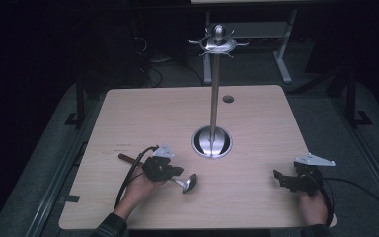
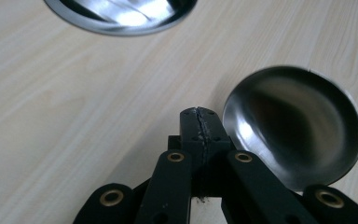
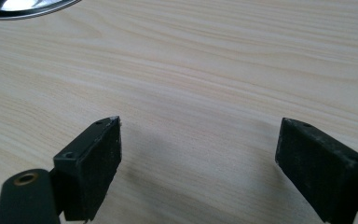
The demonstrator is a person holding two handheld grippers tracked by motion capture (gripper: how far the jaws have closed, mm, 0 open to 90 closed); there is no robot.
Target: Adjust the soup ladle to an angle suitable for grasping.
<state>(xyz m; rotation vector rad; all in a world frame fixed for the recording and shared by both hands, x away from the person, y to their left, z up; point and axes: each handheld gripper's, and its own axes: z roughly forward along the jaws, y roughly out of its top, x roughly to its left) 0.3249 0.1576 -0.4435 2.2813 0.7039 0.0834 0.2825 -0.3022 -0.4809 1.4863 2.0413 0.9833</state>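
Observation:
A ladle lies on the wooden table [image 1: 256, 123], with its steel bowl [image 1: 190, 183] [image 2: 291, 126] toward the right and its brown handle [image 1: 126, 158] toward the left. My left gripper [image 1: 179, 172] [image 2: 199, 122] sits over the ladle's neck, just left of the bowl. Its jaws are pressed together, with nothing visible between the tips. A tall steel hanging stand [image 1: 215, 84] rises from a round base [image 1: 211, 141] [image 2: 121, 14] at mid-table, with a hooked ring [image 1: 218, 43] on top. My right gripper [image 1: 282, 180] [image 3: 198, 163] stands open over bare wood near the front right corner.
A small round hole [image 1: 228, 98] marks the table's far side. A sliver of the stand's base [image 3: 23, 7] shows at the top left of the right gripper view. A cable [image 1: 128, 177] trails from the left gripper. Dark floor and metal frames surround the table.

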